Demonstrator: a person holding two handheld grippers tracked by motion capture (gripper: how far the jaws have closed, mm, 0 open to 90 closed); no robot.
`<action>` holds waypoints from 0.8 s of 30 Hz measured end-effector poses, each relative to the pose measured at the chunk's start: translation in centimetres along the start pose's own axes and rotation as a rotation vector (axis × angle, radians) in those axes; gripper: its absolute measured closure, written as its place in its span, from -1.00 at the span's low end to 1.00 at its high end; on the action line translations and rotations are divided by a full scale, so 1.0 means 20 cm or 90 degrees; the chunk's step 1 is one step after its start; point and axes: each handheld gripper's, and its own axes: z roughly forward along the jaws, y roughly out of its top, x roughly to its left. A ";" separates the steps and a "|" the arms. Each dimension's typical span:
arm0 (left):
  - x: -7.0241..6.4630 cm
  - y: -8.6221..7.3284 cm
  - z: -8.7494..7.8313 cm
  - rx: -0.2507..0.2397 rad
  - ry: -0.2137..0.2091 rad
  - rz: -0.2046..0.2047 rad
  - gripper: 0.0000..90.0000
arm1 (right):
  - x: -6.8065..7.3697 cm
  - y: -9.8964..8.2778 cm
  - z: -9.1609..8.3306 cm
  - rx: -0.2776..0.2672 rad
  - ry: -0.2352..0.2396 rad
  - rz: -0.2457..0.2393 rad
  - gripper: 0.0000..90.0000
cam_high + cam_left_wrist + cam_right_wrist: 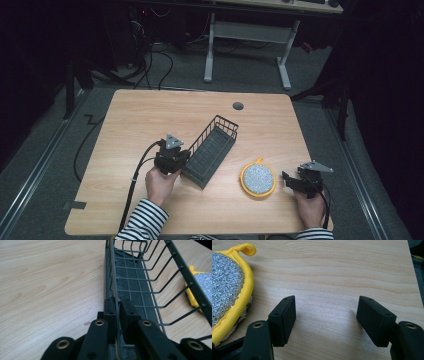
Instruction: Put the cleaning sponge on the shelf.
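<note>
Left tongs [117,307] pinch the near long rim of the wire basket [210,150], which lies at counter [150,115] centre; the grip appears made, the basket empty. Right tongs [327,320] stand spread over bare wood, holding nothing. The yellow-rimmed scouring pad [258,179] lies at their 9 o'clock, just beside them, at the basket's 4 o'clock; loading it seemingly remains.

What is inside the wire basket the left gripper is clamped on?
The wire basket shows just a dark liner on its floor, with no loose item visible. The left gripper, pinching the near side wall, hides the basket's nearest corner.
</note>
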 end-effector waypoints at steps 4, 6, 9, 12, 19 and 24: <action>0.02 0.00 -0.03 -0.022 -0.001 -0.015 0.43 | 0.00 0.00 0.00 0.000 0.000 0.000 -0.29; 0.05 -0.01 -0.05 -0.036 -0.001 -0.029 0.20 | 0.00 0.00 0.00 0.000 0.000 0.000 -0.29; 0.09 -0.03 -0.09 -0.055 -0.009 -0.055 0.05 | 0.00 0.00 0.00 0.000 0.000 0.000 -0.29; 0.13 -0.06 -0.14 -0.076 -0.006 -0.068 -0.03 | 0.00 0.00 0.00 0.001 -0.001 -0.002 -0.29; 0.25 -0.16 -0.26 -0.103 0.016 -0.111 -0.06 | 0.00 0.00 0.00 0.000 -0.001 -0.003 -0.28; 0.33 -0.26 -0.25 -0.063 0.066 -0.122 -0.09 | 0.00 0.00 0.00 0.000 0.003 -0.003 -0.25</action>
